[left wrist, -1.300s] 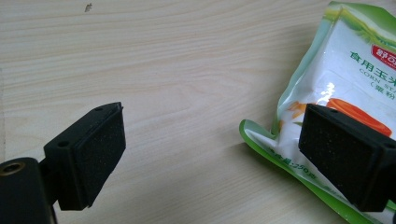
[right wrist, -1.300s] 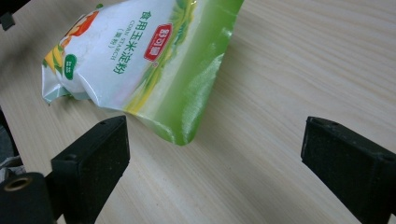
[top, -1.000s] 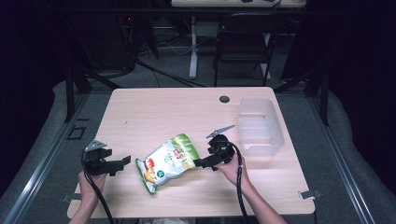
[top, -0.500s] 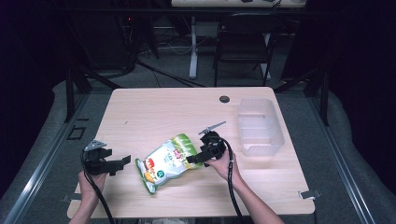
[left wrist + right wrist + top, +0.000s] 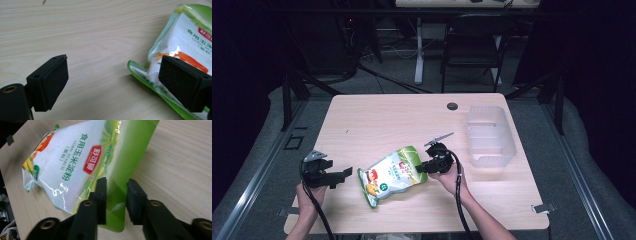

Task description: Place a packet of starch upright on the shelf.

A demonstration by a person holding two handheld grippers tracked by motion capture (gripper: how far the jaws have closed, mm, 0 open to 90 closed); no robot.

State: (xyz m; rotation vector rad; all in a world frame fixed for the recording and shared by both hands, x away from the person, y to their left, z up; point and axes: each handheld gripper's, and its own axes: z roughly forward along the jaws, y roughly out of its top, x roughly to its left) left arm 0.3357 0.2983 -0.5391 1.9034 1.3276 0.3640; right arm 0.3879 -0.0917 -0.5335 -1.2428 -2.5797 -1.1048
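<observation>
Pale wooden desk [image 5: 377,120] carried a corn starch pouch [image 5: 391,173] near its front edge. Right gripper [image 5: 116,195] fingers straddled the pouch's green edge, not yet clamped; left gripper [image 5: 113,82] fingers stood spread beside it.

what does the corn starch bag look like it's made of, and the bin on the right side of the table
Corn starch bag: probably glossy plastic film; light glints off it and it creases softly where the right gripper straddles its green edge.
Bin: seemingly frosted, translucent rigid plastic; the table shows dimly through its walls.
</observation>
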